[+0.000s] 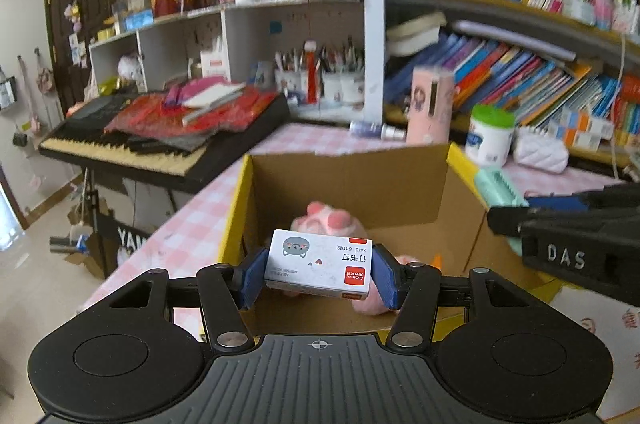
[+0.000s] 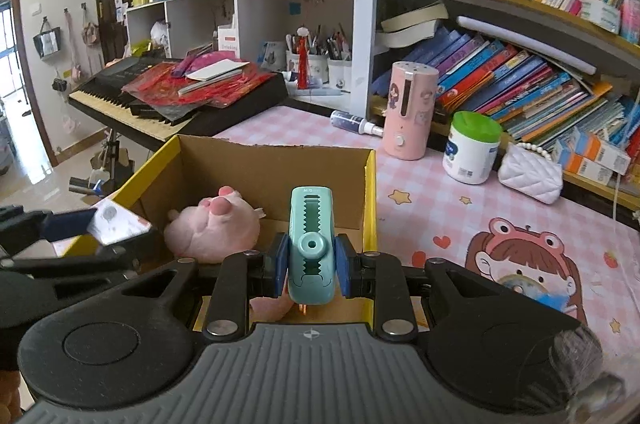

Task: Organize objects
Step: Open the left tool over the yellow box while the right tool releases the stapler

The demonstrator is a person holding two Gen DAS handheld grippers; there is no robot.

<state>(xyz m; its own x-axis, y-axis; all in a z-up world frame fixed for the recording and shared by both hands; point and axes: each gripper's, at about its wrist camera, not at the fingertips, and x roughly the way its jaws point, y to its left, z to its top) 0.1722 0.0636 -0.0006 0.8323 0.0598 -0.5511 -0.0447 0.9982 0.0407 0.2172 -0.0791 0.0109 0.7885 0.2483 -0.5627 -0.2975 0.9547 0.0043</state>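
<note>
At nine o'clock, the left gripper [image 1: 318, 274] has its fingers clamped on a small white cardboard staple box [image 1: 319, 271] above the open brown cardboard box [image 1: 348, 179], likely for dropping beside the pink plush toy [image 2: 214, 226]; at three o'clock, the right gripper [image 2: 311, 270] pinches a mint-green plastic stapler [image 2: 311, 244] upright over the same box on the pink checked desk [image 2: 440, 183].

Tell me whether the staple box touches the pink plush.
Cannot tell. In the left wrist view the staple box overlaps the pink plush, with no visible gap or contact.
</note>
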